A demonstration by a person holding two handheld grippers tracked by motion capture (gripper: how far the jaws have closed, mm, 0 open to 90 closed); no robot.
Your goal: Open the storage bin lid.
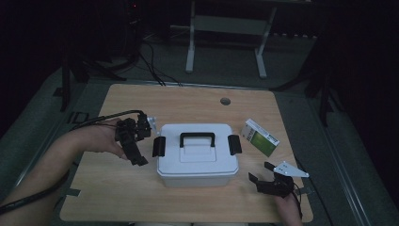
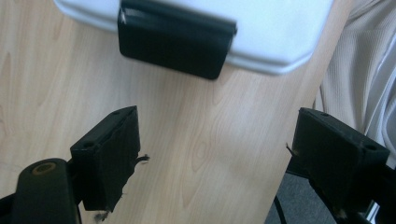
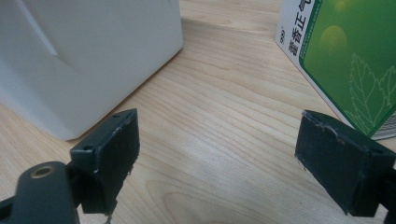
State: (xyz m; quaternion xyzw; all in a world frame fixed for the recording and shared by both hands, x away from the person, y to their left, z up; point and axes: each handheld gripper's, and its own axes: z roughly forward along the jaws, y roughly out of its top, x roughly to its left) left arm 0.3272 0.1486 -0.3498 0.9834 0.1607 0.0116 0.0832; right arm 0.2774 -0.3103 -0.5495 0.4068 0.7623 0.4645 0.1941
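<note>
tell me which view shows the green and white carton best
The high view: the whole green and white carton lies right of the white box. The right gripper view crops it to one near corner with print; the left gripper view faces the box's latch.

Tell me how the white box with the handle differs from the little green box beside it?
The white box is larger, plain plastic, with a black handle and side latches; the green box is a small printed carton. The white box sits square to the table edge; the green box lies turned at an angle. Both rest on the wooden table.

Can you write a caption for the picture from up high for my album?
Two open tongs, left and right, wait beside a white box with a green packet nearby.
</note>
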